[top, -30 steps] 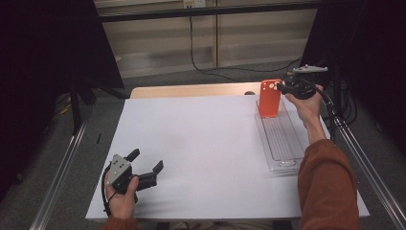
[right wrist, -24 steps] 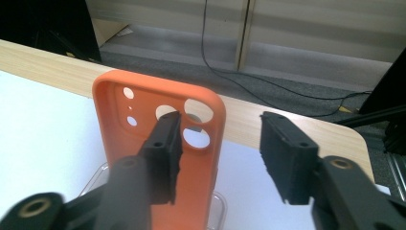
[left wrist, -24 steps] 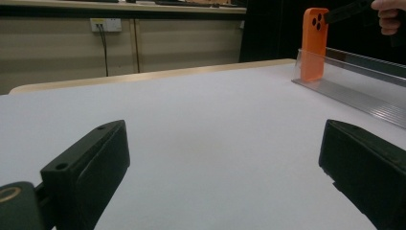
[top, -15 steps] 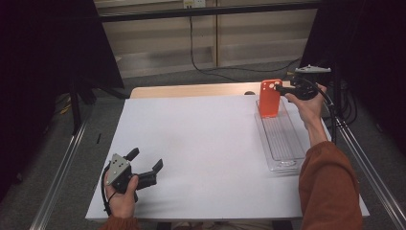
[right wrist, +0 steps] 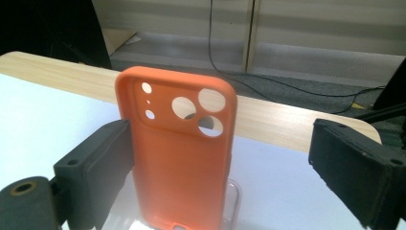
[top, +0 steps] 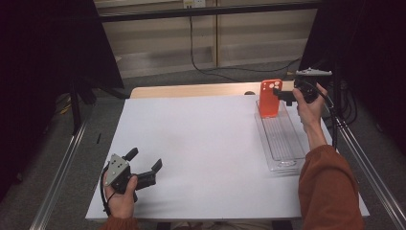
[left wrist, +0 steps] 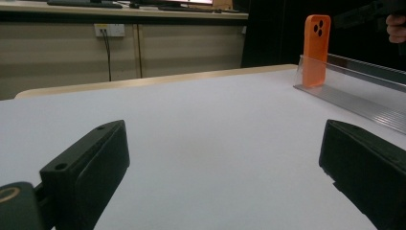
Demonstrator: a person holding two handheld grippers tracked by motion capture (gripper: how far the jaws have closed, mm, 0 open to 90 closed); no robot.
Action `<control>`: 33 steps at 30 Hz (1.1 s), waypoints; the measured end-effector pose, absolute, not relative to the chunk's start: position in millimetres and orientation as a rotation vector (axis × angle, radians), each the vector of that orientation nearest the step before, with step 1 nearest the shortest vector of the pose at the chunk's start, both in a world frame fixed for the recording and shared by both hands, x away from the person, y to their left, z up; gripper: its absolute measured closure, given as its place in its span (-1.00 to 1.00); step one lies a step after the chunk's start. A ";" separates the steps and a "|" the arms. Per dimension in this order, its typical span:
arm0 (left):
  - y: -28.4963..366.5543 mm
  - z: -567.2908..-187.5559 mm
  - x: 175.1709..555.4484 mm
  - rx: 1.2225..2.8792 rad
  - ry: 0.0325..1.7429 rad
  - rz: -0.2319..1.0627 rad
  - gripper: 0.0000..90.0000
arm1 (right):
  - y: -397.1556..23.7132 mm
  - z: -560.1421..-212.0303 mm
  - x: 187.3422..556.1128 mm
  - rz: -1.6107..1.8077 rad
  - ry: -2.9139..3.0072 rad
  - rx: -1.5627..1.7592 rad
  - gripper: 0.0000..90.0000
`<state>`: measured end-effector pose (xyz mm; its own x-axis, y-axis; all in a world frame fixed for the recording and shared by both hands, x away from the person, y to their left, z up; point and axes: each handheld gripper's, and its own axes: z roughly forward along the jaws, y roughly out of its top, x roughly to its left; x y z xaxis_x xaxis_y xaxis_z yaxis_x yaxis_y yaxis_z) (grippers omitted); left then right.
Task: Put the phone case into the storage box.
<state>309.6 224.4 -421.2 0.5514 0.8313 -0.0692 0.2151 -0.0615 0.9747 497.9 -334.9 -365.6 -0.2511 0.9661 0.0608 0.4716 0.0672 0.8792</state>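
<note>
An orange phone case [top: 270, 97] stands upright at the far end of a clear plastic tray [top: 282, 143] on the right side of the white table. My right gripper [top: 278, 94] is level with it, held by the hand at the far right. Its jaws have just been opening, and the case [right wrist: 184, 158] stands between them, close to the left jaw and well clear of the right one. My left gripper [top: 144, 159] rests near the table's front left corner. It is open with nothing between its jaws [left wrist: 222, 143]. The case [left wrist: 315, 48] shows far off in that view.
The tray [left wrist: 354, 91] runs along the table's right edge with ridged slots inside. A wooden strip [top: 191, 90] borders the far side of the white sheet. Metal rails [top: 57, 177] flank the table, and cables hang behind it.
The right gripper's jaws have spread apart around the orange case, which stays upright in the tray. Both hands have hardly moved.
</note>
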 end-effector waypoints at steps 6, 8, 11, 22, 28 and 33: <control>225.6 -420.9 309.0 1.579 0.914 0.637 -0.92 | -334.3 -365.5 490.9 1.156 1.769 1.421 -0.83; 226.1 -420.4 308.6 1.577 0.909 0.639 -0.92 | -334.0 -365.5 488.8 1.157 1.756 1.421 -0.83; 225.7 -420.0 308.0 1.577 0.901 0.640 -0.93 | -333.1 -366.5 486.3 1.147 1.725 1.409 -0.76; 225.2 -419.0 305.1 1.570 0.900 0.649 -0.93 | -325.1 -372.5 473.4 1.161 1.655 1.373 -0.82; 225.7 -418.5 303.3 1.569 0.887 0.639 -0.93 | -321.6 -373.1 466.8 1.170 1.624 1.354 -0.87; 226.7 -417.8 302.8 1.559 0.885 0.637 -0.93 | -316.5 -372.8 459.4 1.193 1.606 1.330 -0.87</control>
<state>302.8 226.7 -417.8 0.5648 0.8217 -0.0763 0.1886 -0.0385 0.9813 459.4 -316.5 -372.8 -0.2057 0.9782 0.0278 0.3089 0.0380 0.9503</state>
